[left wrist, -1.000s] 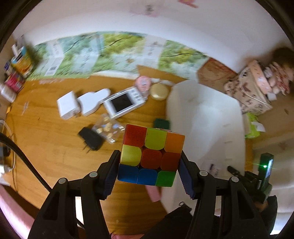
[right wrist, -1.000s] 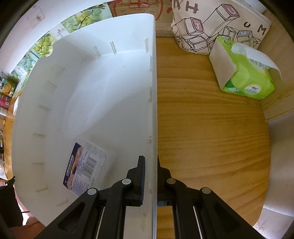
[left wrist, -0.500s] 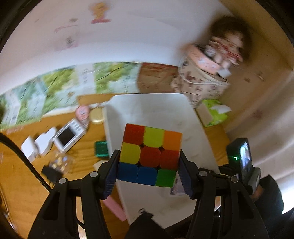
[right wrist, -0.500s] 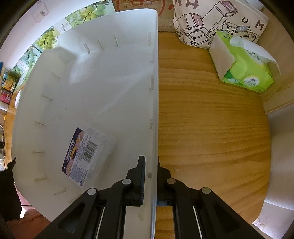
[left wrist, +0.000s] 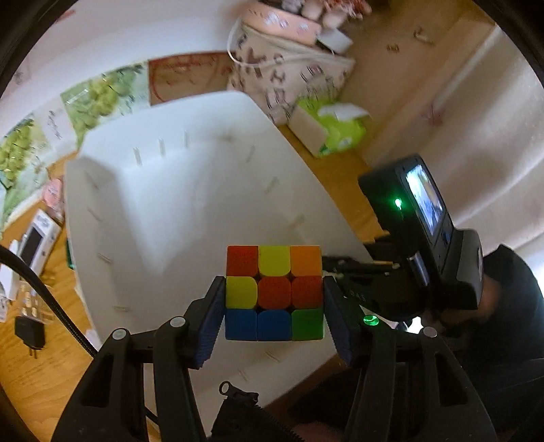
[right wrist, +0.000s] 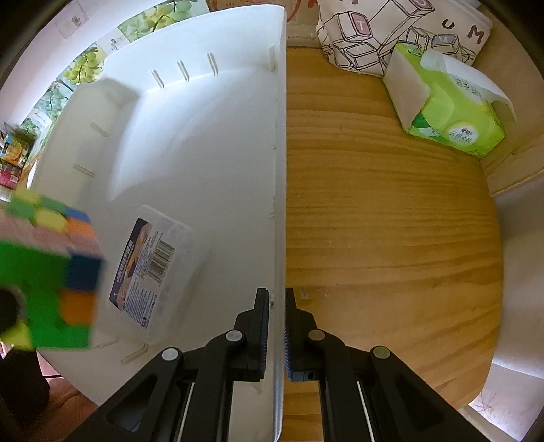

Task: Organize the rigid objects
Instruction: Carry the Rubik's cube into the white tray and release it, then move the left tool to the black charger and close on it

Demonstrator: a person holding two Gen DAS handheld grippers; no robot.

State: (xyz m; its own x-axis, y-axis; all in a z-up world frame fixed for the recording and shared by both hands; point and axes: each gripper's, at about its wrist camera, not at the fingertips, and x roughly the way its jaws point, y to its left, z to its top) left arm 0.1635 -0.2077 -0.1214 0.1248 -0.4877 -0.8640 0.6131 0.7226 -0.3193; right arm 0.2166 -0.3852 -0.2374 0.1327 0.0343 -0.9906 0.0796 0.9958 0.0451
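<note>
A multicoloured puzzle cube (left wrist: 273,292) sits between the pads of my left gripper (left wrist: 274,284), whose jaws are closing on its sides. The cube hangs above the near end of a white plastic bin (left wrist: 187,190). In the right wrist view the cube (right wrist: 51,272) shows blurred at the left edge, over the bin (right wrist: 204,153). My right gripper (right wrist: 273,295) points straight down, shut on the bin's right wall. A clear lidded box with a printed label (right wrist: 156,268) lies on the bin's floor. The right gripper's body (left wrist: 408,272) shows at the bin's right side.
A green tissue pack (right wrist: 448,112) and a printed fabric bag (right wrist: 391,30) stand on the wooden table right of the bin. Left of the bin lie a black charger (left wrist: 29,335) and a white boxed device (left wrist: 34,238). A dark sleeve (left wrist: 503,306) is at the right.
My left gripper has swung right with the cube, from over the table's small items to above the bin. The cube has entered the right wrist view. The right gripper stayed put.
</note>
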